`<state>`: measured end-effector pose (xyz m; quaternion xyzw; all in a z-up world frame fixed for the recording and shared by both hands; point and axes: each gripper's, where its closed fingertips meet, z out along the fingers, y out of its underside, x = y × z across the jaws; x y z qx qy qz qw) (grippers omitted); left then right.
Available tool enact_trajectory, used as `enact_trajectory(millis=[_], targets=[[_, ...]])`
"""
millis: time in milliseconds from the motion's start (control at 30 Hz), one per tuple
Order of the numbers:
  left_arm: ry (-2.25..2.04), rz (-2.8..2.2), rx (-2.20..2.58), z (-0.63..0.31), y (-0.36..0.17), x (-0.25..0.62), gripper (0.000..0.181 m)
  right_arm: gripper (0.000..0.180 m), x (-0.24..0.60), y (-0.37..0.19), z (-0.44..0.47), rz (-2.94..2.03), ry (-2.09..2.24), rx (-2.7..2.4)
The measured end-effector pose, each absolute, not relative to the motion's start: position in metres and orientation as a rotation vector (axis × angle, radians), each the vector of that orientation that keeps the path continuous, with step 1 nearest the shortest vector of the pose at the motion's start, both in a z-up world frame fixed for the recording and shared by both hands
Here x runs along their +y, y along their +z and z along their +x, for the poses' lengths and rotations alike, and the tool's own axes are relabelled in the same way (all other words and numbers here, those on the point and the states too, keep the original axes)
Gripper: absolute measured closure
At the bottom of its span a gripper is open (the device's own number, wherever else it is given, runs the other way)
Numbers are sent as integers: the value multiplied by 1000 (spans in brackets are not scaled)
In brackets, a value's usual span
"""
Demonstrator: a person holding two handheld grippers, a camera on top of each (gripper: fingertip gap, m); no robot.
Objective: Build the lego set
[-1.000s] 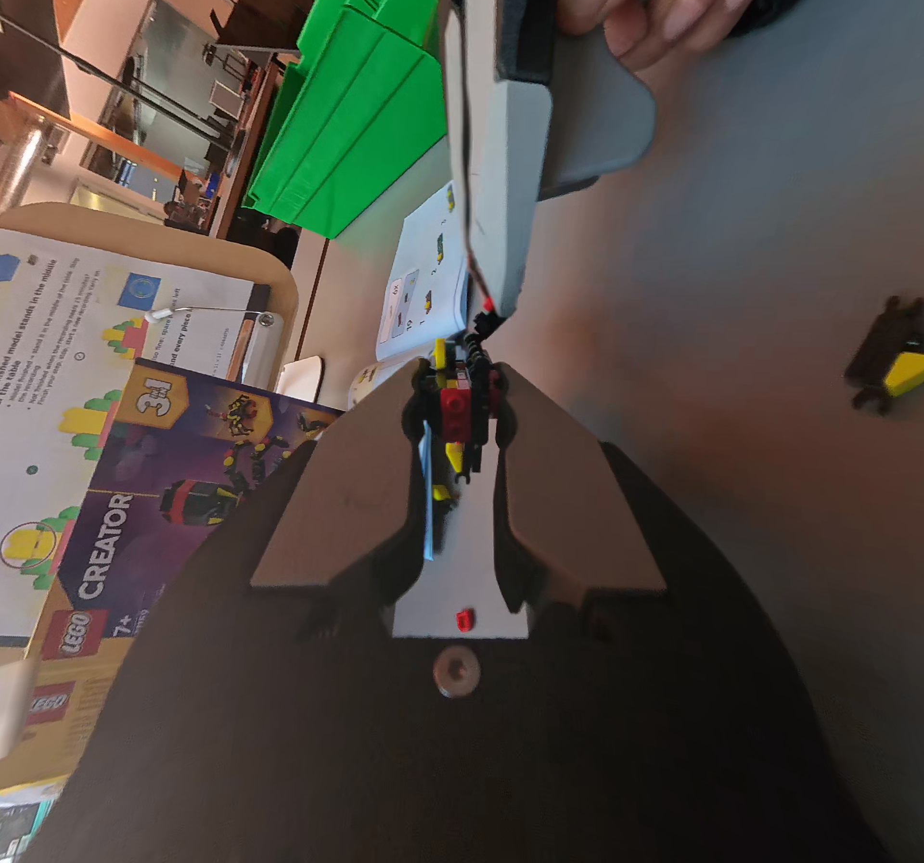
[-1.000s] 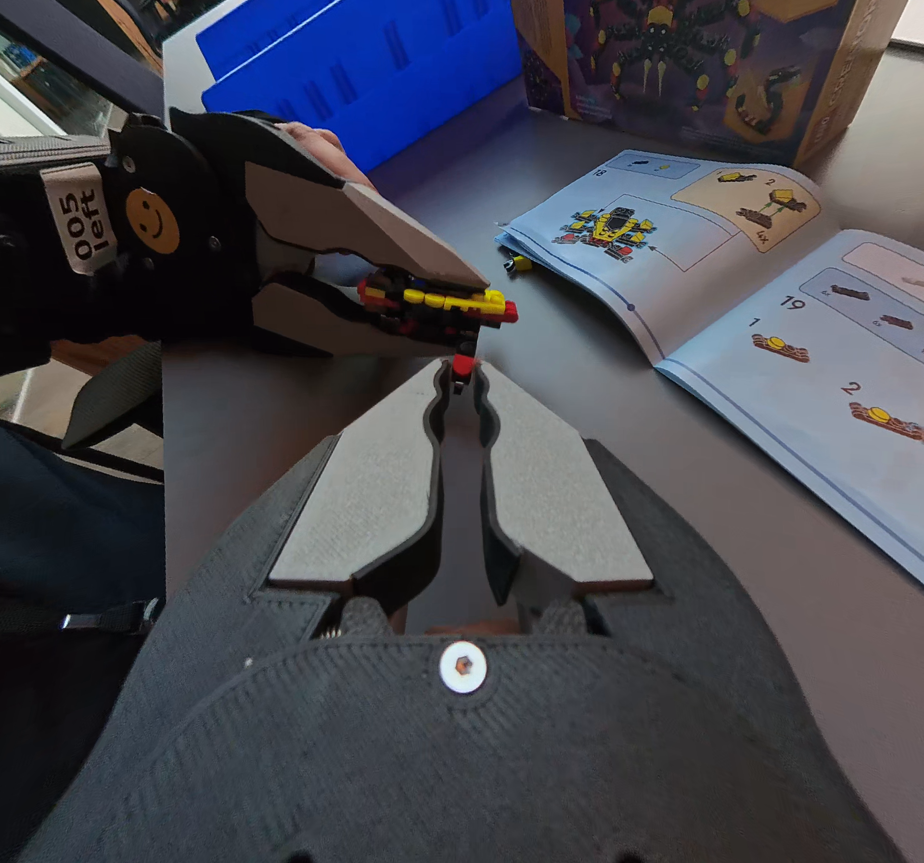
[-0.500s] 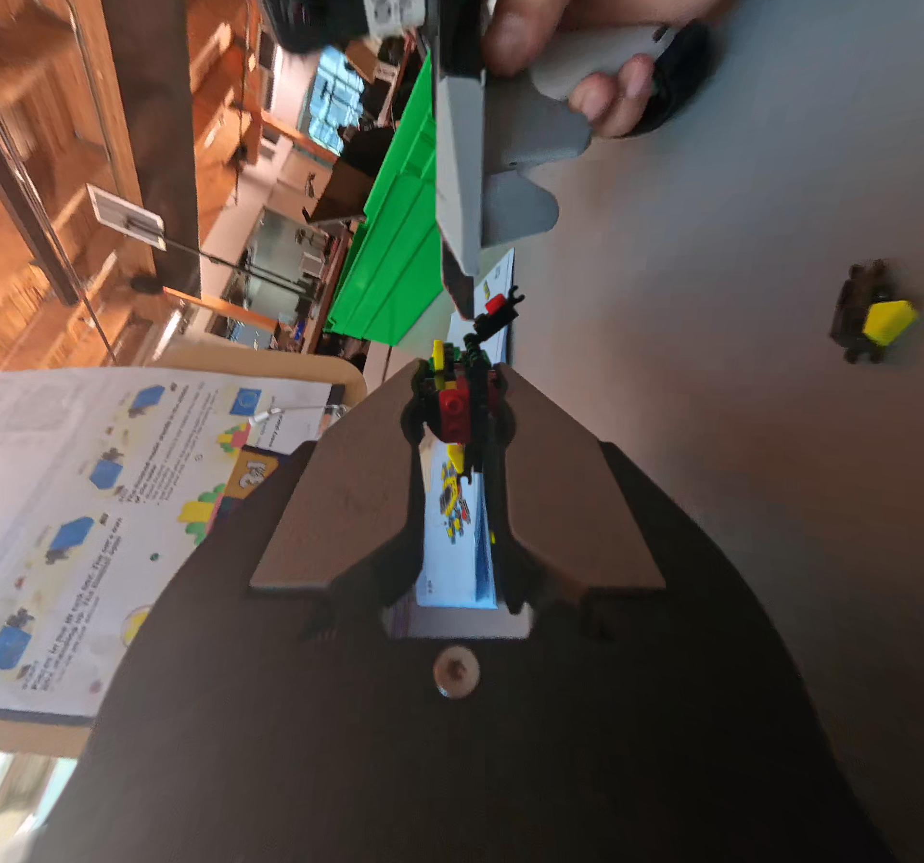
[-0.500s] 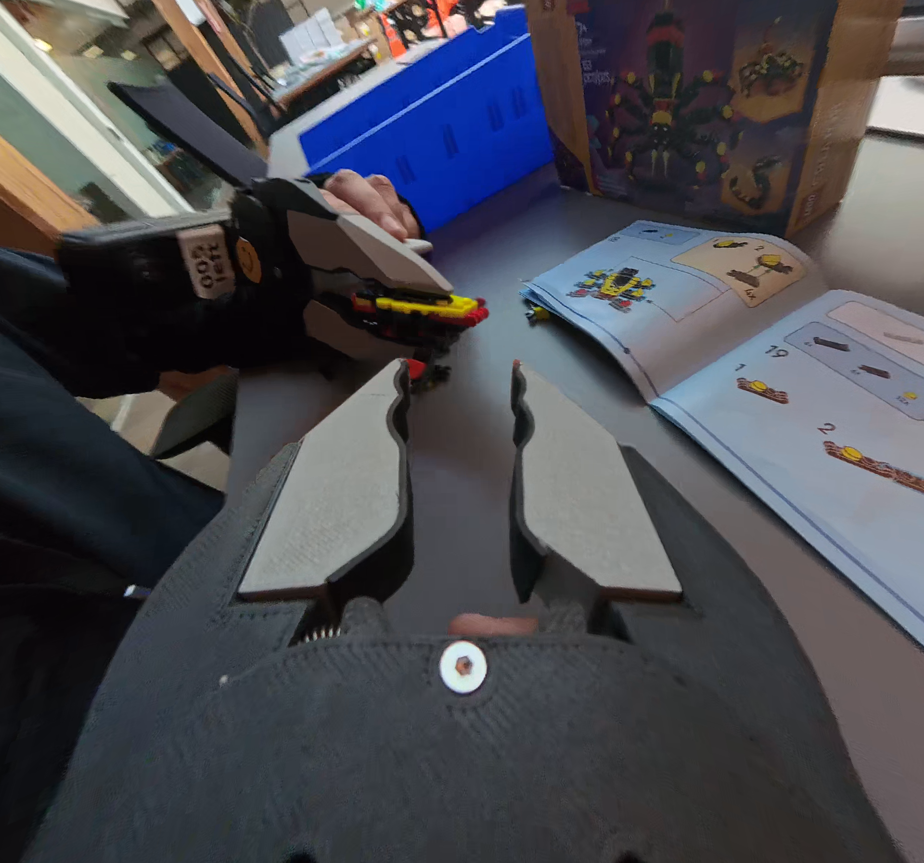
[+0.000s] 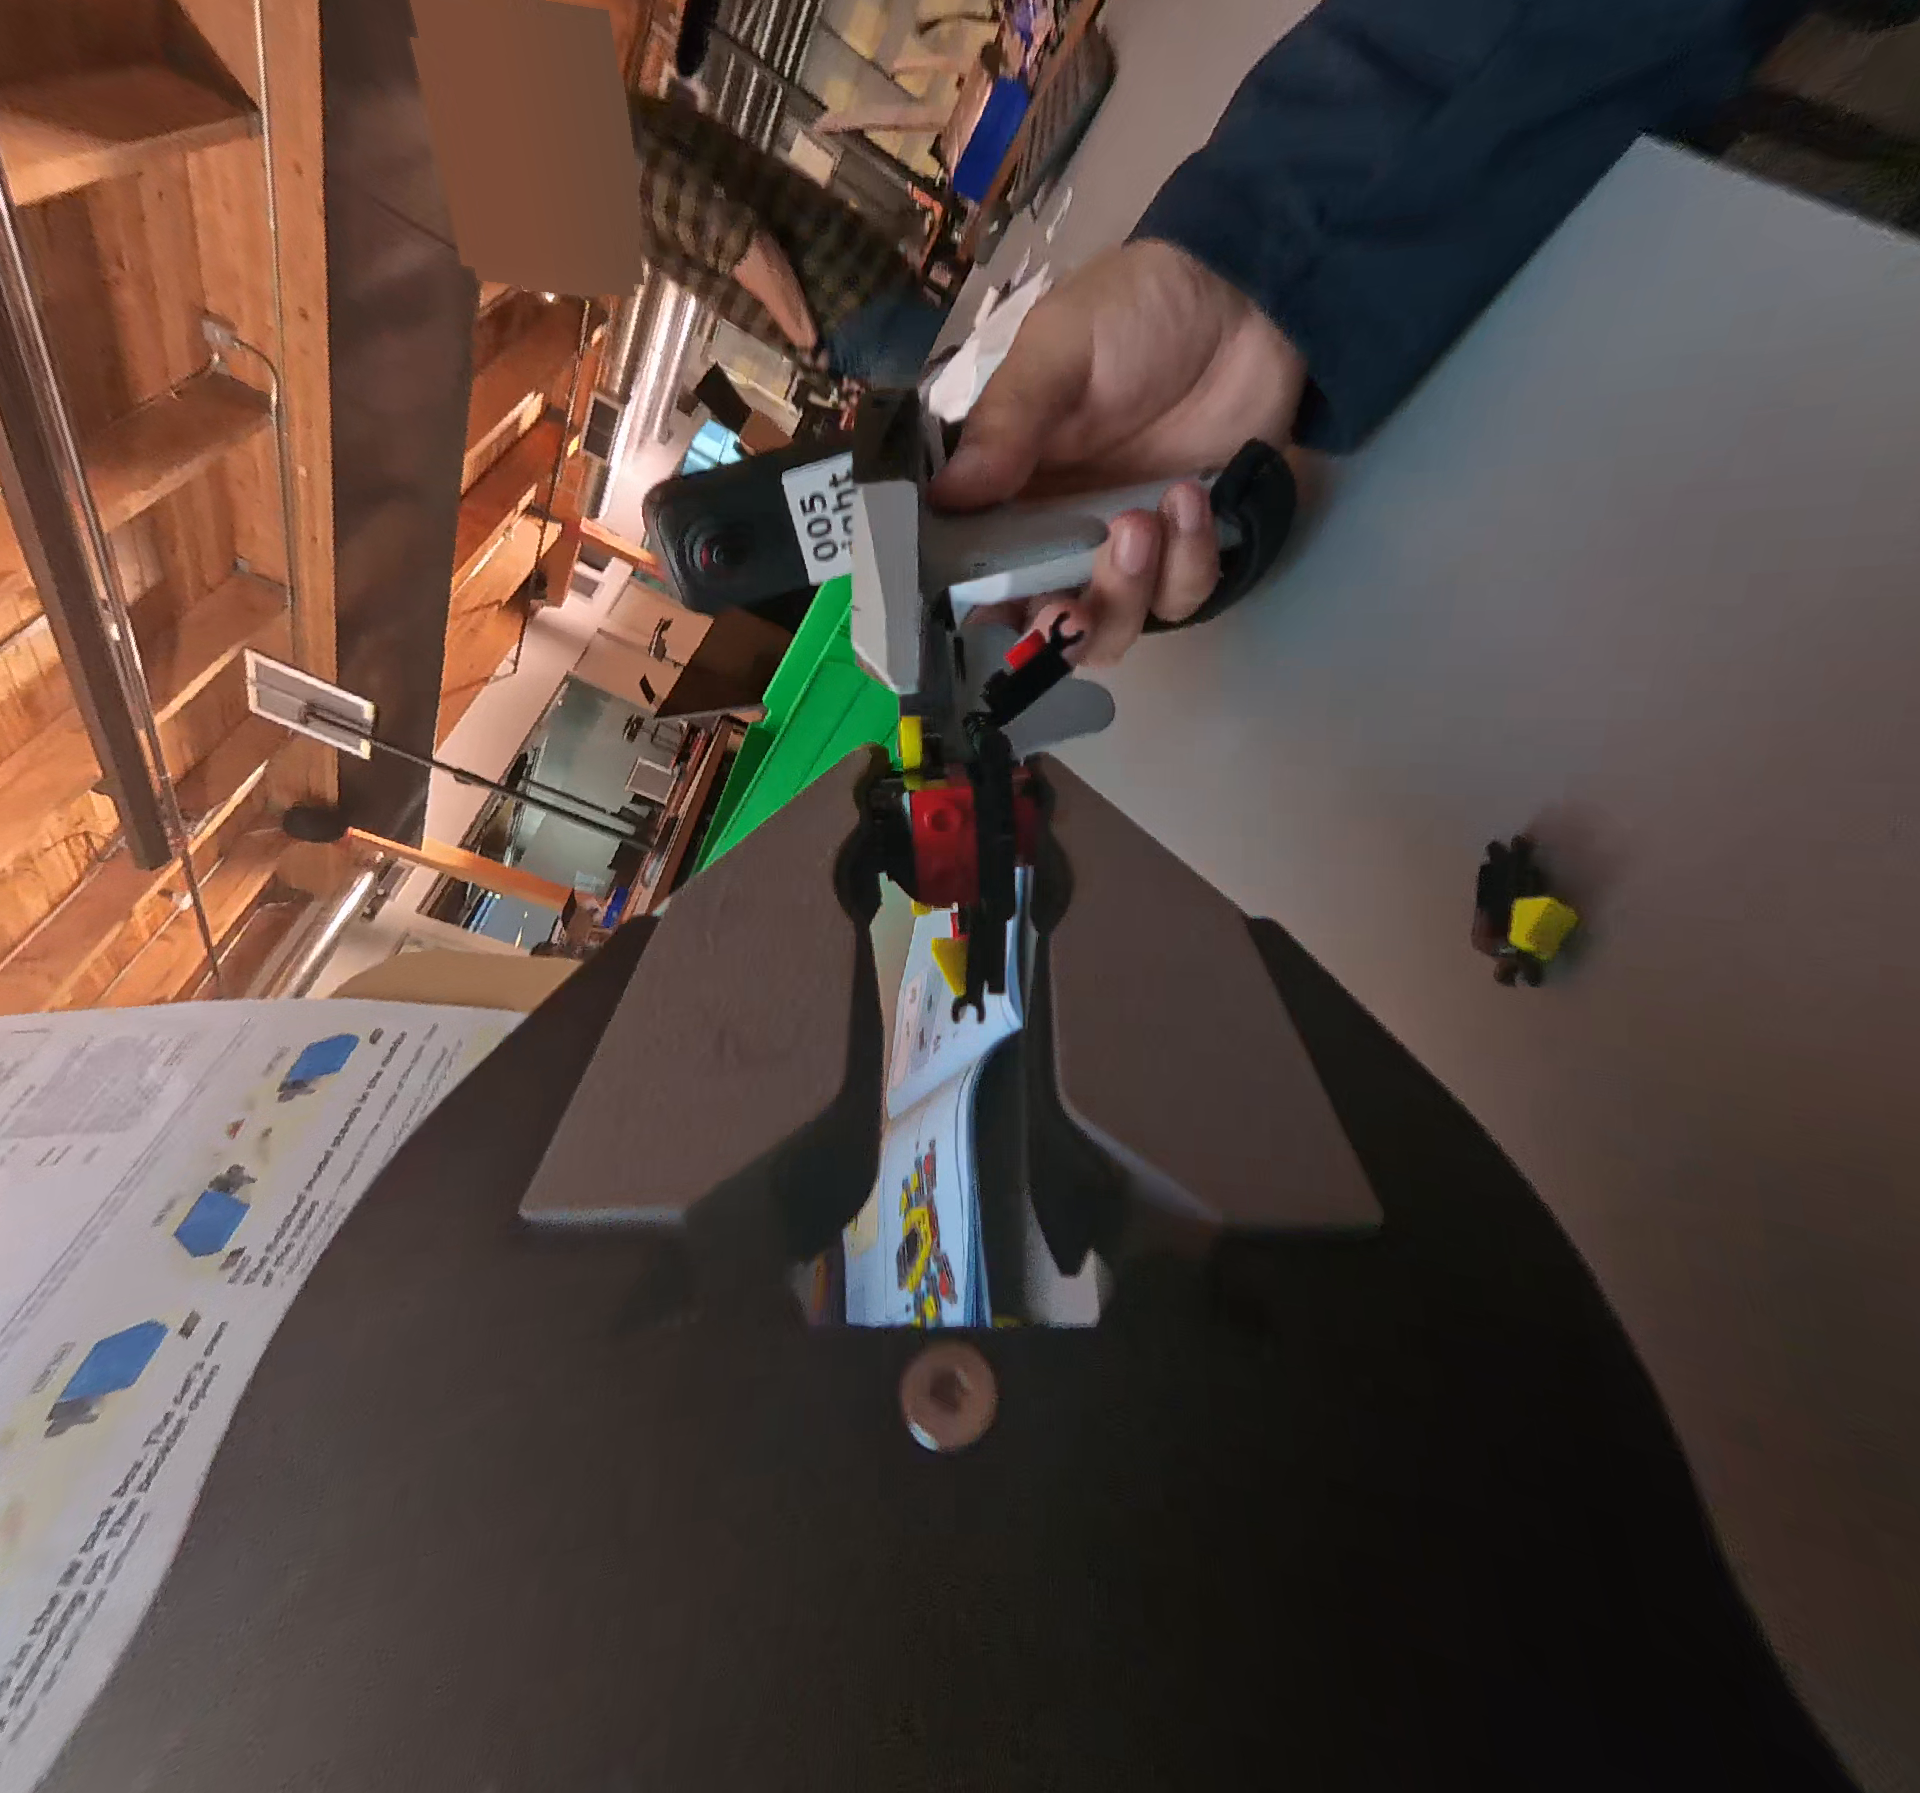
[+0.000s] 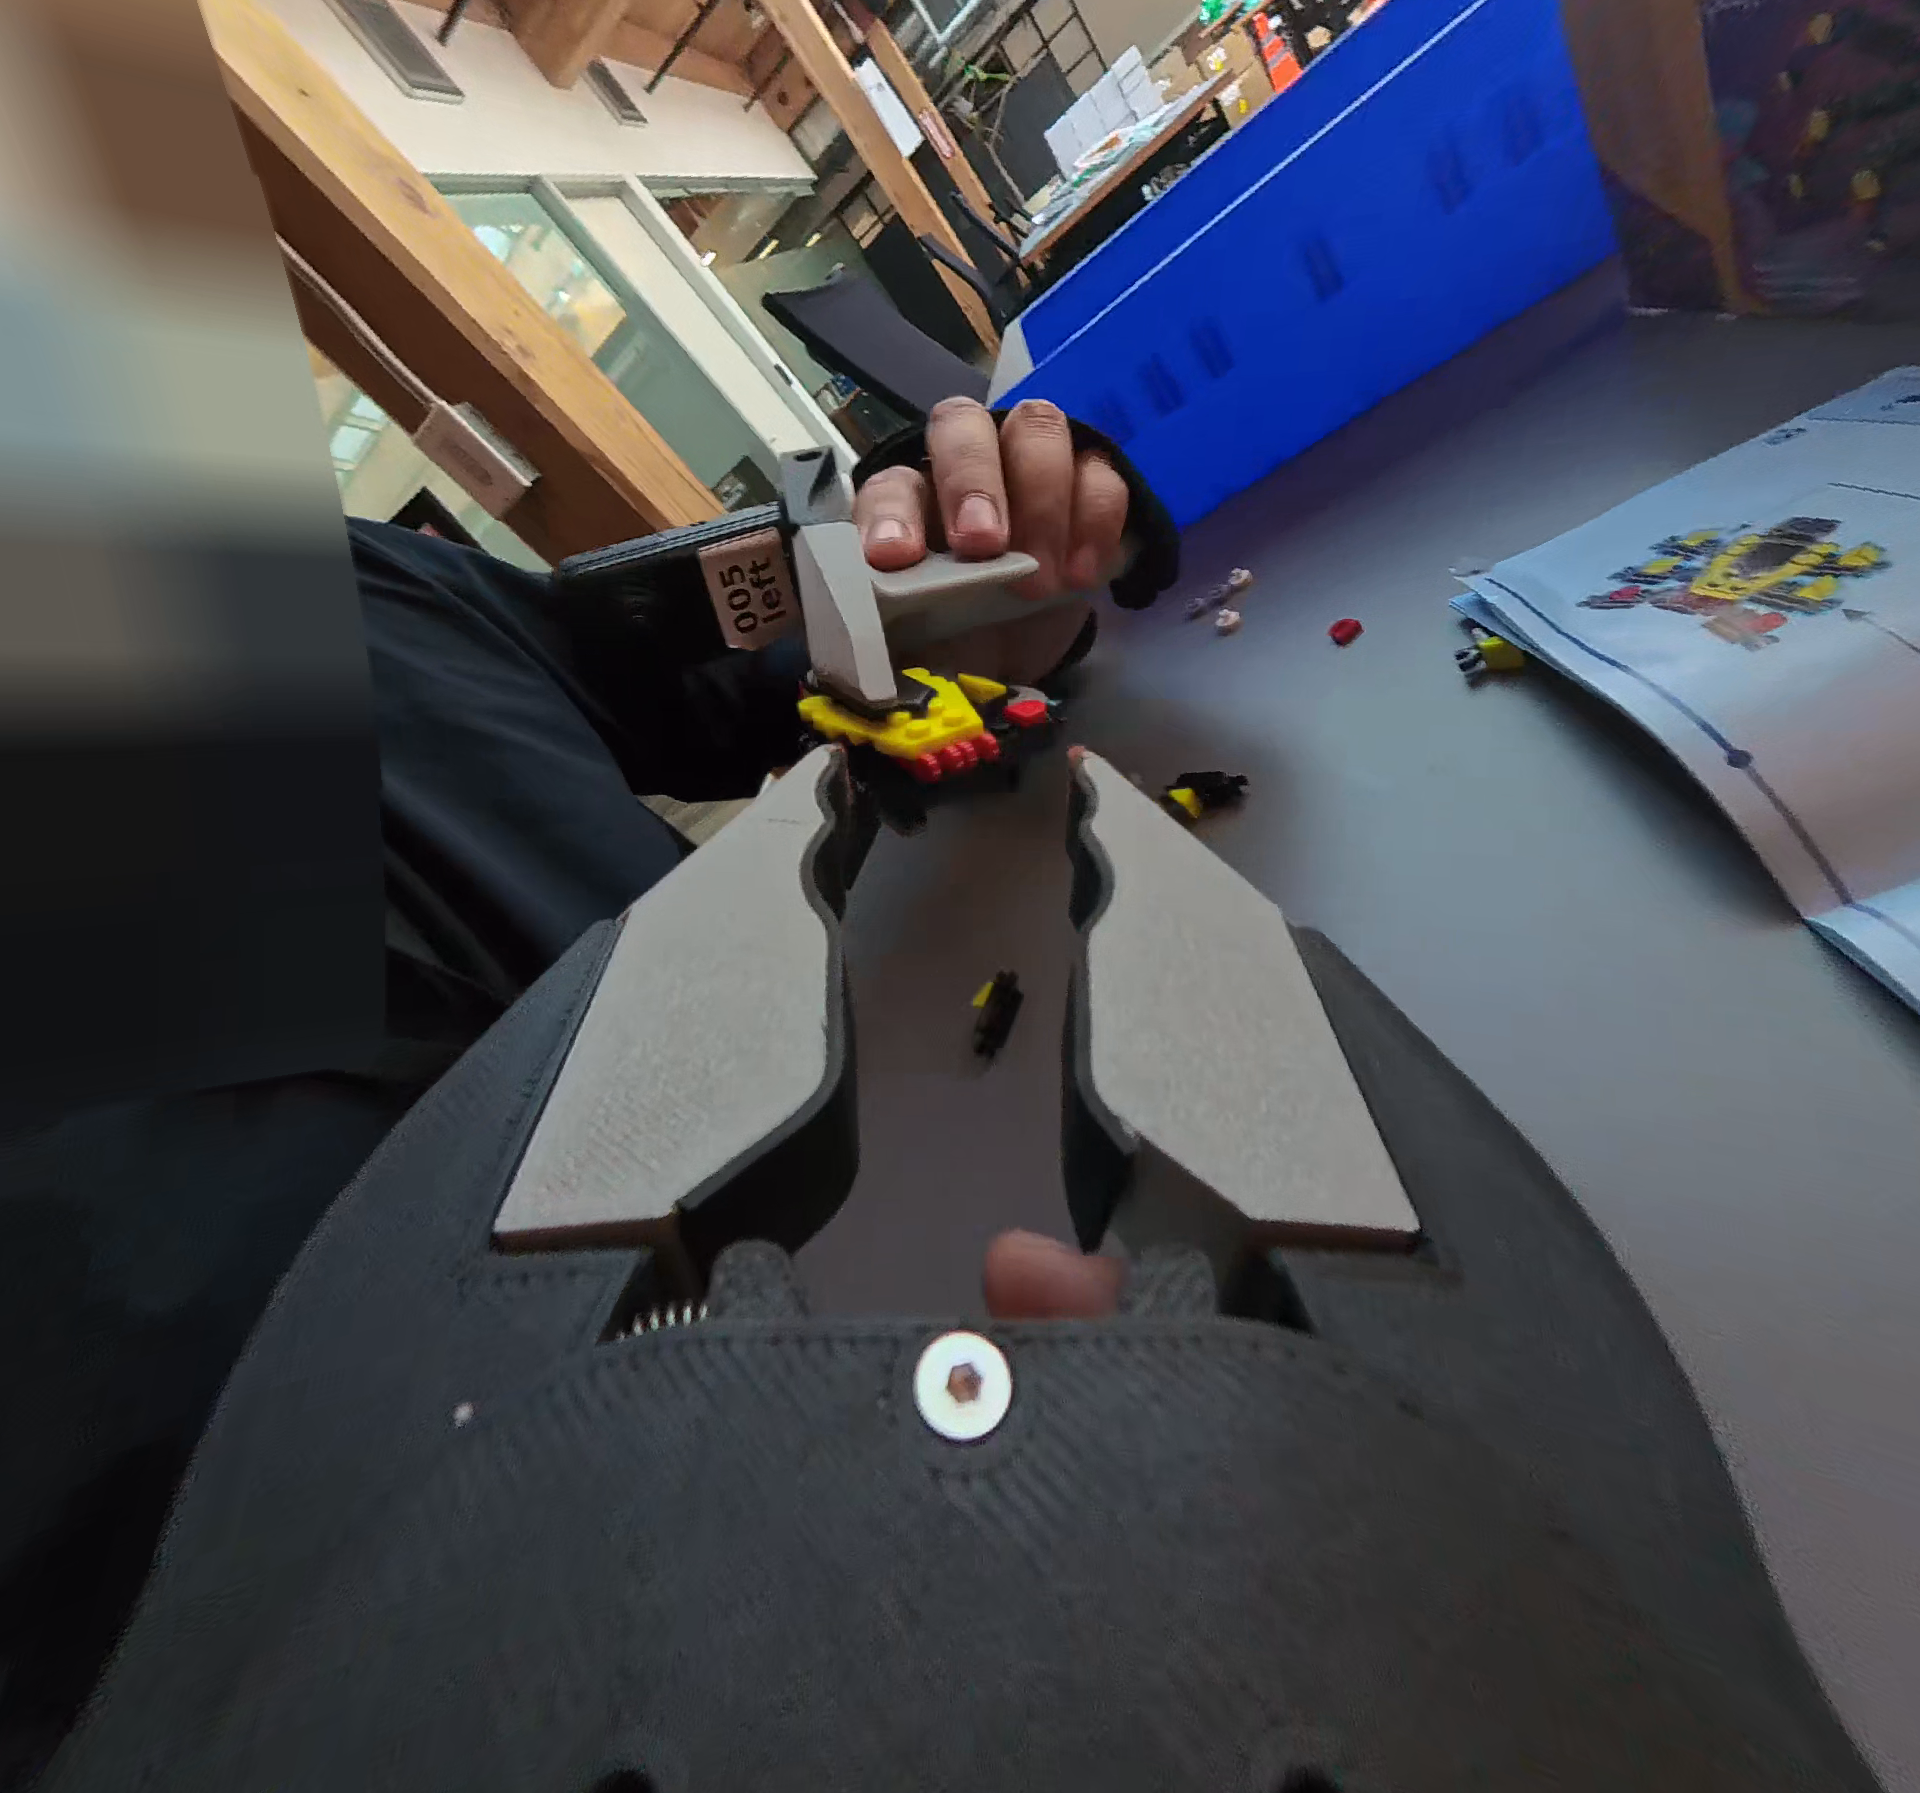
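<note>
My left gripper [image 5: 948, 808] is shut on a small Lego model [image 5: 940, 844] of red, yellow and black bricks, held above the table. A black leg with a red tip [image 5: 1029, 665] sticks out from its far end. The model also shows in the right wrist view [image 6: 920, 727]. My right gripper [image 6: 951, 769] is open and empty, its tips just short of the model. A brown and yellow sub-assembly [image 5: 1522, 922] lies on the grey table [image 5: 1558, 548].
An open instruction booklet [image 6: 1714, 673] lies at the right. Loose pieces lie on the table: a yellow-black one [image 6: 1200, 793], another between my right fingers [image 6: 997, 1011], a red one [image 6: 1345, 631]. A blue bin [image 6: 1351, 237], the set's box [image 6: 1818, 81] and a green bin [image 5: 821, 704] stand behind. The tips of both grippers are at nearly the same place.
My right gripper opened, let go of the red-tipped leg piece, which now stays on the model, and drew back. My left gripper turned and lifted with the model.
</note>
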<state>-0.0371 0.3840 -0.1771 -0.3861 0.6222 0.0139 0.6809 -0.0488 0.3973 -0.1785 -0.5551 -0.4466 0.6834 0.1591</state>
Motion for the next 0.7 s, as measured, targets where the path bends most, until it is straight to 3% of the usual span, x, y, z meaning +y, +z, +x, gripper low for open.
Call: enact_trajectory(millis=[100, 200, 400, 433, 600, 700], targets=[[36, -853, 1381, -35, -173, 381, 159, 147, 382, -181, -50, -1583, 2016, -1358], [6, -849, 1386, -33, -173, 378, 159, 141, 379, -180, -55, -1582, 2081, -1348], [-32, -870, 1384, -35, -175, 379, 158, 158, 377, -179, -55, -1550, 2130, -1372], [-21, -877, 1389, -36, -176, 380, 158, 158, 379, -181, -55, -1555, 2094, -1375], [36, -1026, 1398, -70, -176, 404, 124, 158, 418, -194, -50, -1635, 1692, -1282], [-118, -1183, 1333, -103, -167, 409, 124, 160, 445, -211, -38, -1662, 1268, -1320]])
